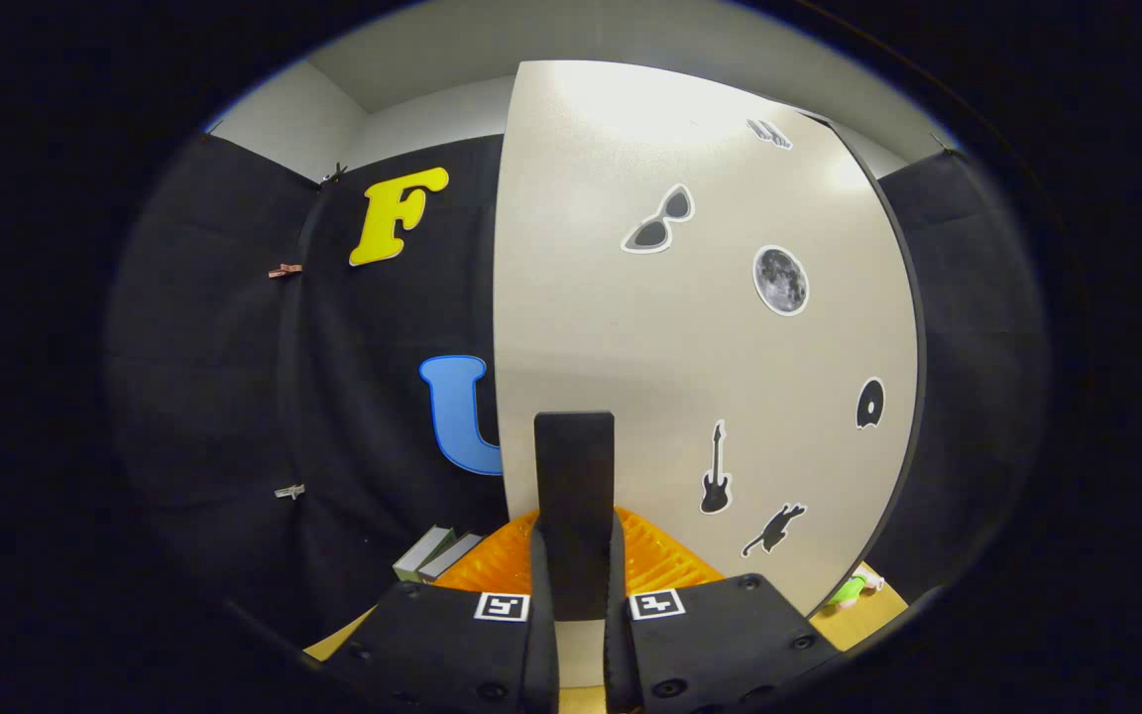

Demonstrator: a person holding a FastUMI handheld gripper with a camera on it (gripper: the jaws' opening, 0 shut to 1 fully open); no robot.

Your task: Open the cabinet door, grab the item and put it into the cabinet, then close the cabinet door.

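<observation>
Black-draped booth, yellow bench below. Gripper [576, 585] clamped on dark handle [574, 486] of pale door [690, 337], stickers across its face. Judged early: door being swung open. Green item [847, 591] near bench's right edge, not yet grabbed. Orange mat [660, 555] beyond fingers.

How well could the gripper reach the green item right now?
Probably not yet. The gripper is shut on the door handle, and the cabinet door stands between it and the green item, which peeks out past the door's lower edge.
</observation>
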